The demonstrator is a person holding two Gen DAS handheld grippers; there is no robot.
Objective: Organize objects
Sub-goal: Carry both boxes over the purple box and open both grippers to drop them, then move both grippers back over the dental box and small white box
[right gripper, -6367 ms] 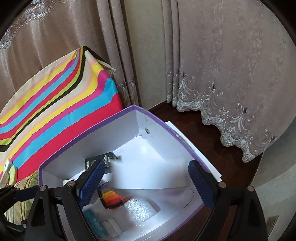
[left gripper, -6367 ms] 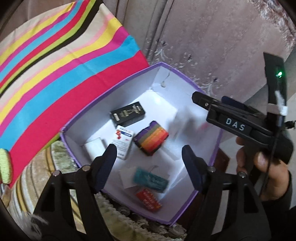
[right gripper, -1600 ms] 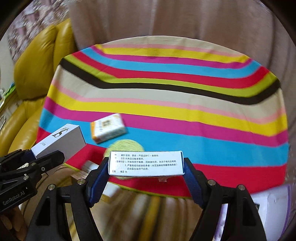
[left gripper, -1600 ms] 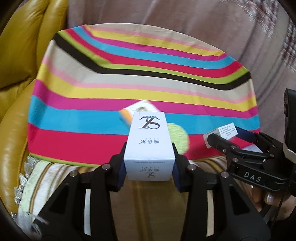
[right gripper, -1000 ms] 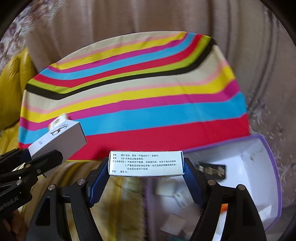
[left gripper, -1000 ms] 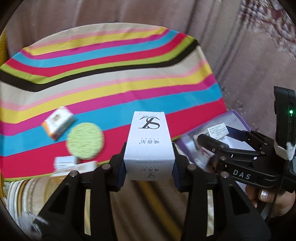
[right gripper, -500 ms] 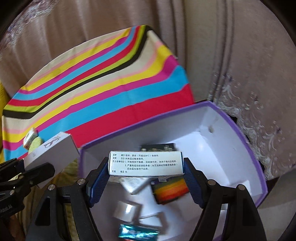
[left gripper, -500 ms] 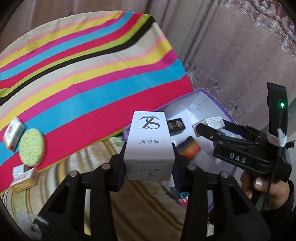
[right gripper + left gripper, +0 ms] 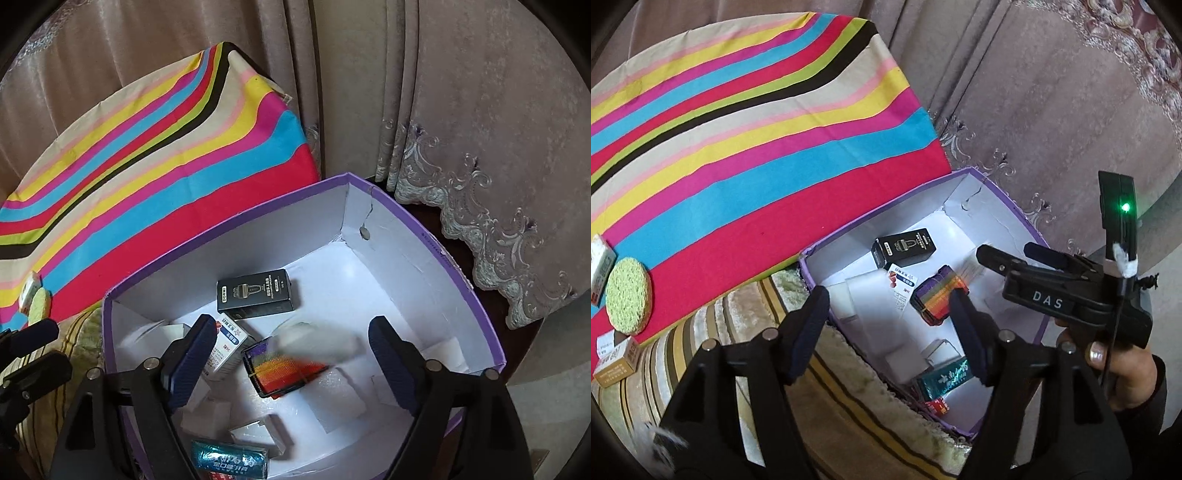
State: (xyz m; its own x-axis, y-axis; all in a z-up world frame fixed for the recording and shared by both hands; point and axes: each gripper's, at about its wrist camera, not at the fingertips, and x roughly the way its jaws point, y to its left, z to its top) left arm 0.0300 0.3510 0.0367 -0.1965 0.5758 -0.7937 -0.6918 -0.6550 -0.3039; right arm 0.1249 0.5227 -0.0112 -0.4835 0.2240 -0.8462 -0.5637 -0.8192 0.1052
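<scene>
We're seeing a green round sponge [image 9: 628, 294] and small cardboard boxes [image 9: 616, 360] sitting far left on the striped cloth [image 9: 746, 147]. Our left hand-held gripper [image 9: 886, 317] is spreading apart, nothing pinched, over the purple-rimmed box [image 9: 1027, 221]. Inside it are lying a black carton [image 9: 255, 294] and a rainbow-striped pack [image 9: 282, 367]. Our right hand-held gripper [image 9: 291, 354] is spreading too, with a blurred white box [image 9: 317, 341] dropping between its fingers.

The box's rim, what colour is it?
Purple. The box is white inside with a purple rim, clearest in the right wrist view.
</scene>
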